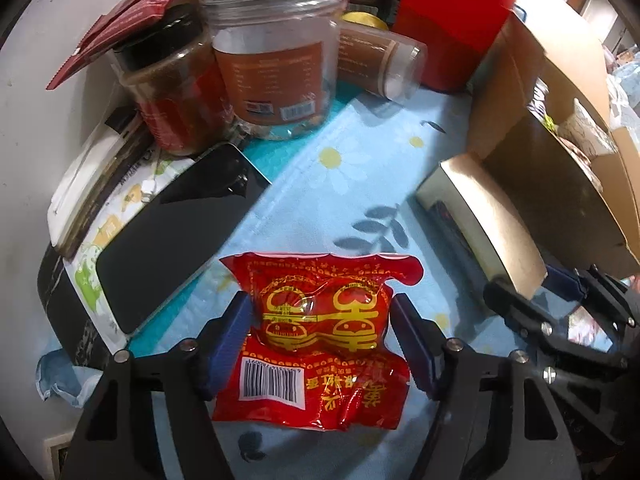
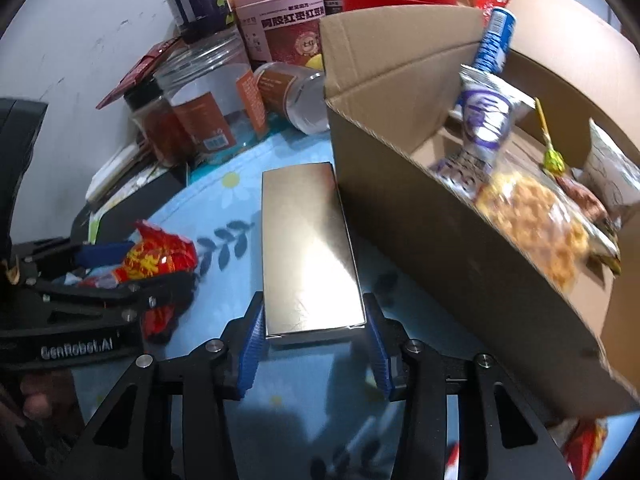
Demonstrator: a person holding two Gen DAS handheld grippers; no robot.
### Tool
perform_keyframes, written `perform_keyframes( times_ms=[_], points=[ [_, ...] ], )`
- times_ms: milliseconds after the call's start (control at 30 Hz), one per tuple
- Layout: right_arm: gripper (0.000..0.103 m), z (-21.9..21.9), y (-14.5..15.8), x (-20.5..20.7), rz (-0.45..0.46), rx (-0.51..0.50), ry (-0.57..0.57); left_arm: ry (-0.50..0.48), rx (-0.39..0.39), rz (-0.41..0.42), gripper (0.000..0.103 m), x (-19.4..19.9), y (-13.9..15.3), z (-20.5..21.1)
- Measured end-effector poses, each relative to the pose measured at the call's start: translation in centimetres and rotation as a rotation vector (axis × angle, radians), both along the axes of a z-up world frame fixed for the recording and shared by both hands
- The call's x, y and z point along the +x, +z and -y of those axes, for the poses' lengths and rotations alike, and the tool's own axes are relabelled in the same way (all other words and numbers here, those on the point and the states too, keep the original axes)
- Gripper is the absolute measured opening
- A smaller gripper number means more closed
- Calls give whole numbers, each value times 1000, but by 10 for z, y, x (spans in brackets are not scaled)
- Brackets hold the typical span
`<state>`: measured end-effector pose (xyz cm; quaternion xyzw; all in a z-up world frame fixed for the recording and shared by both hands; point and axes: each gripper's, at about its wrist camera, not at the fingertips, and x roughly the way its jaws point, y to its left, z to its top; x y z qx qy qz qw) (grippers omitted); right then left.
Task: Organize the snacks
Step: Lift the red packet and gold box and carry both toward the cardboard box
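- Snacks are the job here; in the left wrist view a red snack packet [image 1: 320,344] lies flat on the blue flowered cloth [image 1: 360,152], between the pads of the left gripper [image 1: 320,340]. One pad touches its bulge while the other stands just clear, so nothing is gripped yet. Jars [image 1: 276,60] crowd the back.
- In the right wrist view the right gripper [image 2: 316,340] straddles the near end of a gold box [image 2: 308,248], pads against its sides, likely for lifting into the cardboard box [image 2: 440,208] just beside it, which already holds packets.
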<state>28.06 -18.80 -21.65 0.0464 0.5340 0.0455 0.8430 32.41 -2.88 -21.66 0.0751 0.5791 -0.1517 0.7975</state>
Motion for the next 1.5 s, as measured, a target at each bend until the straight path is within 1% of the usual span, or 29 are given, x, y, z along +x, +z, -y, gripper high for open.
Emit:
perform_keyframes(
  times_ms=[267, 433, 633, 933, 1100, 1133, 1200, 1233, 1300, 1367, 1433, 1500],
  points=[
    [45, 16, 7, -50, -63, -8, 11, -60, -16, -42, 68, -33, 3, 22],
    [45, 24, 11, -79, -96, -17, 25, -108, -7, -70, 68, -65, 3, 38],
    [45, 32, 18, -113, -136, -13, 31, -116, 7, -99, 68, -101, 7, 46],
    [45, 40, 22, -158, -202, 2, 35, -84, 7, -137, 68, -146, 3, 48],
    [45, 42, 22, -163, -234, 21, 60, -57, 17, -128, 69, -159, 2, 51],
    [45, 42, 21, -163, -246, 25, 67, -47, 19, -135, 69, -160, 1, 52],
    [46, 41, 19, -159, -261, 19, 73, -28, 21, -146, 74, -152, -4, 55],
    [46, 40, 19, -159, -262, 16, 76, -16, 22, -157, 75, -146, -8, 55],
    [46, 40, 20, -155, -266, 9, 77, 24, 20, -211, 76, -139, -21, 54],
    [51, 40, 21, -153, -264, 2, 83, 29, 17, -193, 76, -136, -21, 53],
    [66, 39, 23, -149, -250, -11, 93, 12, 38, -184, 76, -136, -23, 57],
    [69, 38, 22, -144, -240, -29, 100, -2, 55, -176, 76, -137, -24, 62]
  ],
)
